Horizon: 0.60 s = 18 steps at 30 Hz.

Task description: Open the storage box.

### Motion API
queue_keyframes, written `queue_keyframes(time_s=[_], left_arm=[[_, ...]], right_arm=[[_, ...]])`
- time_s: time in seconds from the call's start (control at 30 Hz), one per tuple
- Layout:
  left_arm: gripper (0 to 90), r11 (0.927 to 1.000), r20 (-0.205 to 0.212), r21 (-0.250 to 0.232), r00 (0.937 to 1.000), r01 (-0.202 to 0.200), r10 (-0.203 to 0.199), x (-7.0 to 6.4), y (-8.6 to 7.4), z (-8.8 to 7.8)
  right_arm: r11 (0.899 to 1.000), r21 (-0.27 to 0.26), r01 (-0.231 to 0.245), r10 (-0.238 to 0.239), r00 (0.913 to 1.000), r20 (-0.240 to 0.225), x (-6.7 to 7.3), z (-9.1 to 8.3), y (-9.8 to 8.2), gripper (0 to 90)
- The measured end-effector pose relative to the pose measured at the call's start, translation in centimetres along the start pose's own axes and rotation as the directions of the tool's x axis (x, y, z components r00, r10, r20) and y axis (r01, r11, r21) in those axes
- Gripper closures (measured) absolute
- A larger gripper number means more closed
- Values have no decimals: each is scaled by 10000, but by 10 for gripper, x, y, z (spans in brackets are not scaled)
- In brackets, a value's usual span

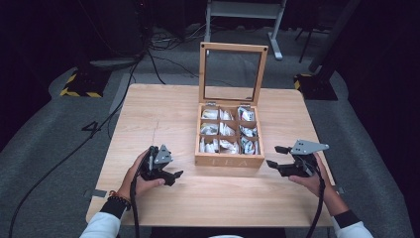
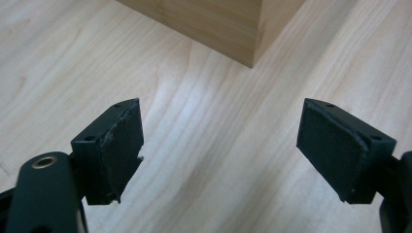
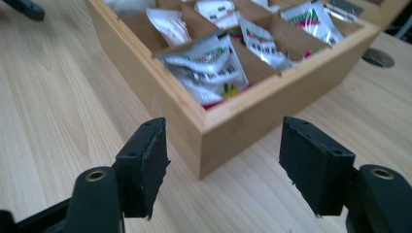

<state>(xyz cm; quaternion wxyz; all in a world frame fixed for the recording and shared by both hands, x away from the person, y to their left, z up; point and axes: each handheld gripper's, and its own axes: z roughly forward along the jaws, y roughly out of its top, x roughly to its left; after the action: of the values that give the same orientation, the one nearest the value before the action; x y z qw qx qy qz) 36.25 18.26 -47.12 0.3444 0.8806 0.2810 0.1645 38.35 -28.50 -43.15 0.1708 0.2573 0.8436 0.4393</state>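
Pale wood table, grey carpet

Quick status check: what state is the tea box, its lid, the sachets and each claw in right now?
Tea box: open, on the table.
Lid: raised upright behind the box.
Sachets: in the compartments, none taken out.
Left claw: open, empty, left of the box.
Right claw: open, empty, right of the box.

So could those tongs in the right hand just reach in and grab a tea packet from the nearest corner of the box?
Probably yes. The box lid stands upright, so the compartments are uncovered. The right tongs are open beside the box's near corner, and the packet there sticks up above its dividers. Nothing lies between them.
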Motion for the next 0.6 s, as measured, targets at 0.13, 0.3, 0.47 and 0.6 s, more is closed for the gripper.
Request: queue_keyframes(time_s=[0.13,0.3,0.47,0.6], left_arm=[[178,10000,-189,82,9998,30,-28,-4,-10,-1],[176,9998,-165,121,9998,140,-138,-7,-21,-3],[175,9990,-203,307,9993,334,-328,-11,-34,-2],[175,9983,-93,329,9988,482,-479,-12,-41,-2]], right_arm=[[9997,-110,228,-230,9996,-174,5,8,16,344],[9988,-174,463,-469,9982,-376,11,24,36,352],[9980,-295,562,-582,9957,-719,16,42,54,366],[9965,-310,778,-808,9908,-1090,23,58,67,378]])
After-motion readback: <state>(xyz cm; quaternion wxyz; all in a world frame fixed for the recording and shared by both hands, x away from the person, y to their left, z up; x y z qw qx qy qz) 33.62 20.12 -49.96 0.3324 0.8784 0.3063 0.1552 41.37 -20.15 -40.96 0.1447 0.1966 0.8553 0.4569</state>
